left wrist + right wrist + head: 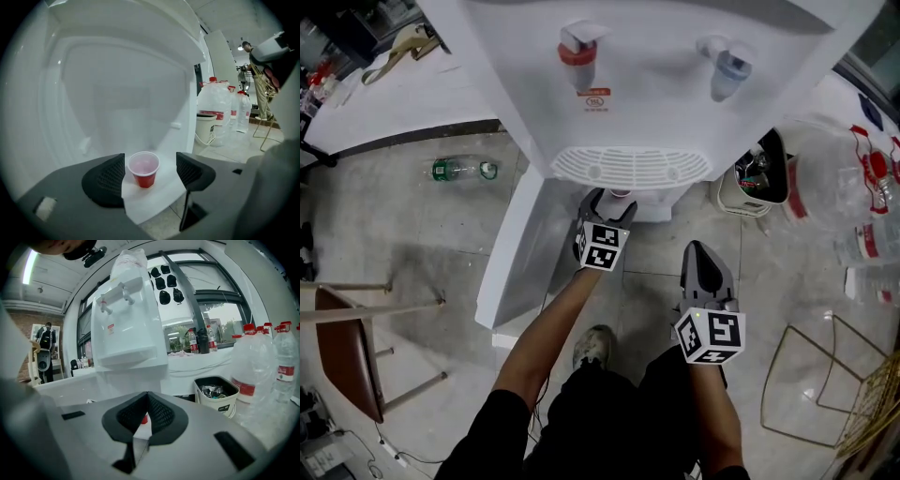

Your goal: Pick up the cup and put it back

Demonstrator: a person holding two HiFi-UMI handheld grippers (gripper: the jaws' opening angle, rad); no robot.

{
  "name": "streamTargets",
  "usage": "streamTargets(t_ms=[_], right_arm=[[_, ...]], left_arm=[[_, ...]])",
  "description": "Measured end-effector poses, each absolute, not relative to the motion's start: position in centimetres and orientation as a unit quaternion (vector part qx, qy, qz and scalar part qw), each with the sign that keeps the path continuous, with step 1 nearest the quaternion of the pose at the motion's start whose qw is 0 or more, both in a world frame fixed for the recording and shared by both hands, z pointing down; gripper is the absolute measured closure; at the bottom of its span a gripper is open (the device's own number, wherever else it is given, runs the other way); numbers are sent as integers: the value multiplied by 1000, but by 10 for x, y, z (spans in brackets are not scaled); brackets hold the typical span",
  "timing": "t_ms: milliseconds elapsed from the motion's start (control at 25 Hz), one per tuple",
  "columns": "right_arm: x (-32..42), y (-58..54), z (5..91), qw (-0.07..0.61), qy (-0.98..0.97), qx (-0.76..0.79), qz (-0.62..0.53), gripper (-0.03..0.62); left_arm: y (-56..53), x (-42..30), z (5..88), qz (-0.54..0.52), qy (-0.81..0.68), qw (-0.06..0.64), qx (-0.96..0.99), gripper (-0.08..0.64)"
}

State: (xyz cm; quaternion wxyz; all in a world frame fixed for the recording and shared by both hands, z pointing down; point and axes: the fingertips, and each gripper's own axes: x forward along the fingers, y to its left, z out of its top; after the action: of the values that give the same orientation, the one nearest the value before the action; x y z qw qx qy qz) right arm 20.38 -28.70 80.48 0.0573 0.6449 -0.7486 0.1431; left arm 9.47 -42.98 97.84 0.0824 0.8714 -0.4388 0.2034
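L claw is seen released: jaws stood wide apart, nothing gripped. The red cup is framed btwn them, upright on a white ledge at the foot of the water dispenser. Its rim is just beside the left pad, w/ a clear gap to the right pad. Whether the left pad is touched can't be told.

In the head view the L claw is pushed in under the drip grille, w/ the taps above it. Only a bit of the cup's rim is seen at the claw's tips.

R claw is clenched: pads pressed together tip to tip, nothing held. A sliver of red, prob. the cup, is glimpsed through the slit below the tips, well ahead. In the head view the R claw is held apart from the L one, nearer the person, over floor tiles.

Ahead and to the right of the R claw a bin w/ rubbish is seen. Large water bottles are stood further right.
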Motion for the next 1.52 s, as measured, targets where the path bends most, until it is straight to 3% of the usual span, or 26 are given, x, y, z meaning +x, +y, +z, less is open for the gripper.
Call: streamTargets(t_ms=[920, 1520], right_arm=[[223, -298, 822, 73, -728, 665, 153, 597], [222, -297, 826, 78, -726, 665, 155, 597]], left_arm=[[-474, 108, 1020, 227, -427, 130, 866, 192], [-475, 103, 1027, 224, -432, 133, 864, 225]])
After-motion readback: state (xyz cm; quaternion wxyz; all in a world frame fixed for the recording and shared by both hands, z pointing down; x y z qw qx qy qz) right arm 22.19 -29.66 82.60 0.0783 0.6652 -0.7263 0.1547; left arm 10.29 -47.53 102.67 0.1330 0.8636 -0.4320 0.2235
